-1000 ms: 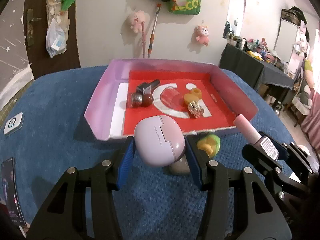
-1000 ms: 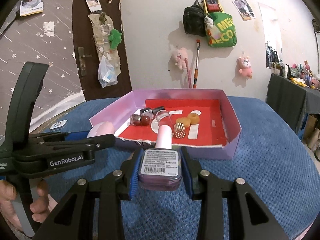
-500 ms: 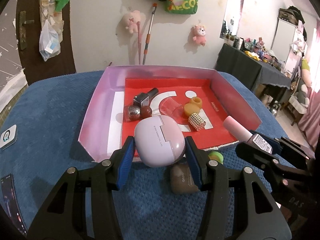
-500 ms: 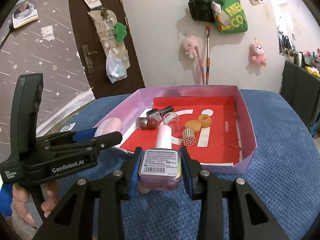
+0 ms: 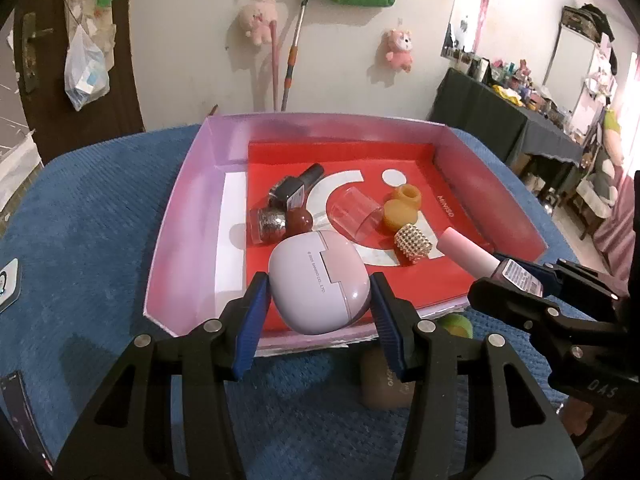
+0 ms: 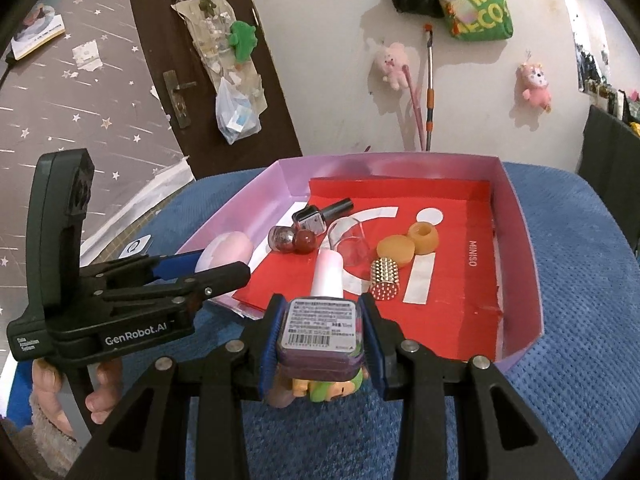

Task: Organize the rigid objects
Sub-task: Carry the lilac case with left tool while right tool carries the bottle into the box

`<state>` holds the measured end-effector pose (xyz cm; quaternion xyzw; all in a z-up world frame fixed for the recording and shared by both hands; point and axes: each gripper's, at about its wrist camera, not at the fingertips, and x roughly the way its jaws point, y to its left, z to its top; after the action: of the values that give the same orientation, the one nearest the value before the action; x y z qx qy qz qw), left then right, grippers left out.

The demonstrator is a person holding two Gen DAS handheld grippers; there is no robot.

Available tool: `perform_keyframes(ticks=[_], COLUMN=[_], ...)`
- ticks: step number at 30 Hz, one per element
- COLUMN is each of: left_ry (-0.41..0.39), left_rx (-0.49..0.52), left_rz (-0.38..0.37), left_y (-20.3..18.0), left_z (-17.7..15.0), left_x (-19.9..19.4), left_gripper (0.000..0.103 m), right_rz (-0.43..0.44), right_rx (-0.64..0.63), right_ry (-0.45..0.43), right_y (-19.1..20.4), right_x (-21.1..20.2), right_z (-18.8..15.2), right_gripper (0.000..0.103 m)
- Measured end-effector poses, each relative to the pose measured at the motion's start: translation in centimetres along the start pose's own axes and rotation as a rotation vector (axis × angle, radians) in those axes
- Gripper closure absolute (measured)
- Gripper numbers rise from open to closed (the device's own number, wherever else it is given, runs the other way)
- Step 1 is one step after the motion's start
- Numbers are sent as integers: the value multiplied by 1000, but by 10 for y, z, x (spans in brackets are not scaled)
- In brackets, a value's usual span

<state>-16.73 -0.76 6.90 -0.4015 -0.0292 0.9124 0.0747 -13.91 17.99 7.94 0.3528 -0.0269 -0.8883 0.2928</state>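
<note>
Left wrist view: a lilac rounded plastic case [image 5: 318, 282] is gripped by the left gripper [image 5: 318, 308] above the pink cardboard tray's [image 5: 180, 216] near edge; a pink-capped nail polish bottle [image 6: 322, 320] is clamped by the right gripper [image 6: 320, 344].

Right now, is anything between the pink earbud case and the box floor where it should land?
Nothing visible blocks it. The left hand-held gripper holds the earbud case over the box's near wall, with bare red floor beyond. The silver ball bottle and red bead lie just past it, so space is tight.

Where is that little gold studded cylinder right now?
The gold studded cylinder lies on the red floor of the pink tray, near its front edge, just in front of the orange discs and beside the clear cup.
</note>
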Motion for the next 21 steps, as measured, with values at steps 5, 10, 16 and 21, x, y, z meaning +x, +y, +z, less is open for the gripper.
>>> perform_keyframes(ticks=[5,10,16,21], left_ry=[33,61,95,116], left_rx=[2,-3,-14,-20], left_rz=[9,8,2,1], left_y=[4,7,11,13], left_z=[2,3,4,3], left_x=[11,20,33,44], left_gripper=[55,55,55,55], right_rz=[23,34,46,50], right_rx=[10,16,30,39], right_ry=[42,87,124,145], right_y=[-3,-5,-9,-12], right_x=[14,29,43,52], right_z=[5,9,12,14], right_gripper=[64,64,64,64])
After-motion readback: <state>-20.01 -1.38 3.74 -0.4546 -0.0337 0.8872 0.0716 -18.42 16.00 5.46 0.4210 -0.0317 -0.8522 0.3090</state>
